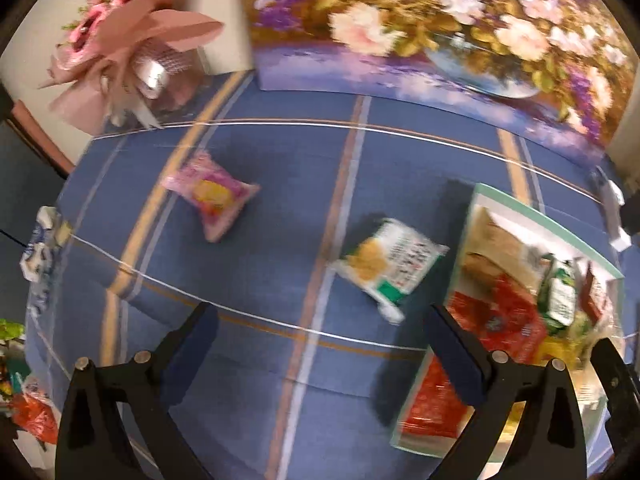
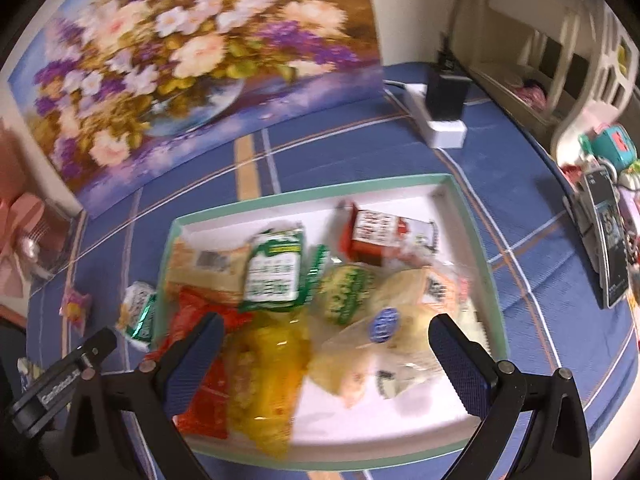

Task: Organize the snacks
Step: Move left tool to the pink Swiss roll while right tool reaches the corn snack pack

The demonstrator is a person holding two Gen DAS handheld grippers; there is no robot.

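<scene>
Both my tongs stand wide with nothing between their pads: my left gripper [image 1: 320, 354] hangs over bare cloth just left of the green-rimmed tray [image 2: 472, 216], and my right gripper [image 2: 326, 354] hangs above the tray's near half. Most of the snacks are already heaped in that tray: a red packet [image 2: 200, 392], a yellow bag [image 2: 264, 376], a green-and-white packet [image 2: 274, 276] and a clear bag with a blue sticker [image 2: 384, 332] among them. Two are still outside it: a green-and-white packet [image 1: 390, 266] lying just beside the tray's left wall, and a pink packet [image 1: 212, 196] well to the left of the tray. I judge the risks to be mostly about the soft wrappers: a flat packet on cloth may slide away from my pads, or I may pinch the cloth with it; and the heap is so loose that dropping another bag on top could tip something over the low rim. The nearer packet lies so close to the wall that my outer finger may knock the tray. The surface is a blue tablecloth [image 1: 260, 272] with pale and tan stripes; behind the tray a floral painting [image 2: 192, 64] leans on a pale wall, with a pink bouquet [image 1: 120, 48] to its left and a white power strip [image 2: 436, 120] to its right.
</scene>
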